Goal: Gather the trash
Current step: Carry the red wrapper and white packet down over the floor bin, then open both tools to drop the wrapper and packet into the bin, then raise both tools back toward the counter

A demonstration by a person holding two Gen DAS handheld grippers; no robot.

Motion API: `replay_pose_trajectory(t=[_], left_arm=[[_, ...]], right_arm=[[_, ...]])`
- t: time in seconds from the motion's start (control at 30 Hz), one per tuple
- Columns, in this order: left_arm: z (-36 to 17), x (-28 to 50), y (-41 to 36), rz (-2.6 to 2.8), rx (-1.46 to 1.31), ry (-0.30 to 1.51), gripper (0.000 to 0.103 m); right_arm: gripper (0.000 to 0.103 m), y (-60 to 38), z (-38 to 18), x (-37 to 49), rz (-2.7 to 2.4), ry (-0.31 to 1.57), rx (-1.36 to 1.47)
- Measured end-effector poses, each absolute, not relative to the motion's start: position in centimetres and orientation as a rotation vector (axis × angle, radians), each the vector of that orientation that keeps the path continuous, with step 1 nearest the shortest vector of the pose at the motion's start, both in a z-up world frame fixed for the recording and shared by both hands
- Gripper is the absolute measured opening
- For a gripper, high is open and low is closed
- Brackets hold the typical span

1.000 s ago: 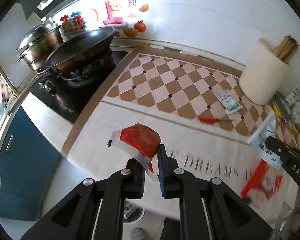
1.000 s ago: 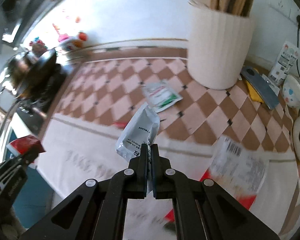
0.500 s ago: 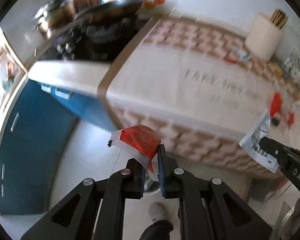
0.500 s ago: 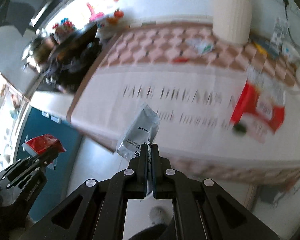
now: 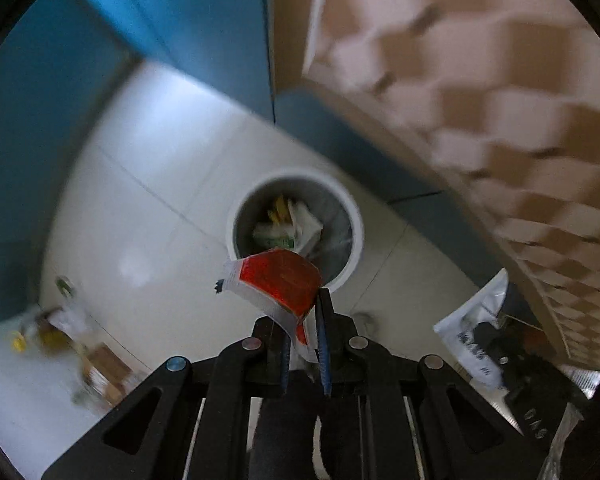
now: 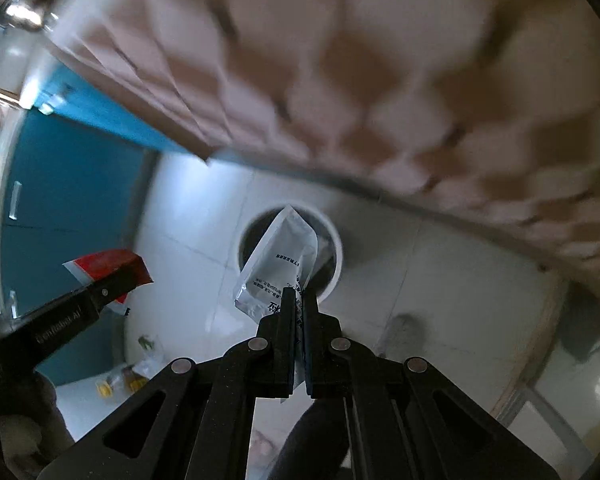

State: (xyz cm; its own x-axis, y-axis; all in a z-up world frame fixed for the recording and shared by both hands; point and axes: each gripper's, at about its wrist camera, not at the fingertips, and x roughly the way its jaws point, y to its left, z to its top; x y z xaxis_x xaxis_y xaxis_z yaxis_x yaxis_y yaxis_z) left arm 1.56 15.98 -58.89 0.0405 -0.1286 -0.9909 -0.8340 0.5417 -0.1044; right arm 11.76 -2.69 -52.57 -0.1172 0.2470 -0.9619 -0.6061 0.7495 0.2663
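White floor tiles (image 5: 148, 208) fill the ground below me, with blue cabinet fronts (image 6: 72, 184) to the left and a blurred checkered cloth (image 5: 480, 92) hanging over the counter edge above. My left gripper (image 5: 303, 338) is clamped on a red and white wrapper (image 5: 274, 286); it is crumpled, its long axis running up and to the left from the jaws, its jagged white end pointing left. In the left view it sits in front of the near rim of a round white bin (image 5: 350, 216) that already has scraps in it. My right gripper (image 6: 296, 320) pinches a silver pouch (image 6: 278, 264) with dark print, which stands nearly upright, its sealed tip pointing up and overlapping the bin (image 6: 337, 248) opening in the right view. Loose litter (image 5: 64, 332) lies blurred on the tiles at left.
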Motion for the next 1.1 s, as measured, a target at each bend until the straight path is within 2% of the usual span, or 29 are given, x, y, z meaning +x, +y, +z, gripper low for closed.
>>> replay_pose_trajectory(t=[0.17,0.37,0.43,0.5,0.53,0.57,0.67,0.7,0.77,0.83,0.9,1.0,1.03,1.1], left_arm=[[-69.9,1.0,18.2,0.664,-0.984,1.486,0.010],[-78.6,0.2,19.5,0.643,-1.049,1.515,0.014],[-80.0,0.1,19.7,0.644,-1.036,1.518,0.030],[-80.8,-0.3,20.2,0.656,-1.022,1.513,0.085],[-81.1,-0.6,20.5,0.670,-1.017,1.511,0.093],[-81.1,-1.0,20.5,0.680,-1.006,1.506,0.096],[-80.6,-1.9,20.6,0.715,-0.978,1.521,0.096],[-80.3,-2.0,20.7,0.725,-0.969,1.521,0.096],[-79.0,-2.5,20.6,0.757,-0.930,1.513,0.096],[-76.7,-3.2,20.3,0.802,-0.872,1.487,0.096],[-74.7,-3.7,20.2,0.851,-0.804,1.481,0.096],[-70.9,-4.8,19.8,0.896,-0.764,1.453,0.096],[-69.5,-5.2,19.6,0.910,-0.756,1.446,0.096],[-66.5,-5.9,19.0,0.927,-0.741,1.434,0.096]], right_arm=[[0.003,-0.6,-65.2,11.0,0.738,1.599,-0.320],[0.003,1.7,-77.0,10.6,0.751,1.651,-0.314],[0.003,2.4,-79.8,10.6,0.761,1.674,-0.306],[0.005,3.2,-82.3,10.3,0.770,1.697,-0.299],[0.006,3.4,-83.5,10.3,0.770,1.713,-0.298],[0.007,3.6,-84.4,10.3,0.764,1.725,-0.296],[0.020,4.3,-85.7,10.1,0.758,1.748,-0.323],[0.032,4.4,-85.9,10.1,0.759,1.752,-0.327],[0.043,4.4,-85.3,9.8,0.753,1.732,-0.356],[0.063,4.5,-84.1,9.6,0.755,1.714,-0.376],[0.072,4.7,-82.2,9.3,0.746,1.663,-0.436],[0.095,4.5,-79.0,8.8,0.728,1.588,-0.532],[0.100,4.4,-77.4,8.6,0.724,1.561,-0.561],[0.103,4.0,-74.3,8.3,0.717,1.515,-0.606]])
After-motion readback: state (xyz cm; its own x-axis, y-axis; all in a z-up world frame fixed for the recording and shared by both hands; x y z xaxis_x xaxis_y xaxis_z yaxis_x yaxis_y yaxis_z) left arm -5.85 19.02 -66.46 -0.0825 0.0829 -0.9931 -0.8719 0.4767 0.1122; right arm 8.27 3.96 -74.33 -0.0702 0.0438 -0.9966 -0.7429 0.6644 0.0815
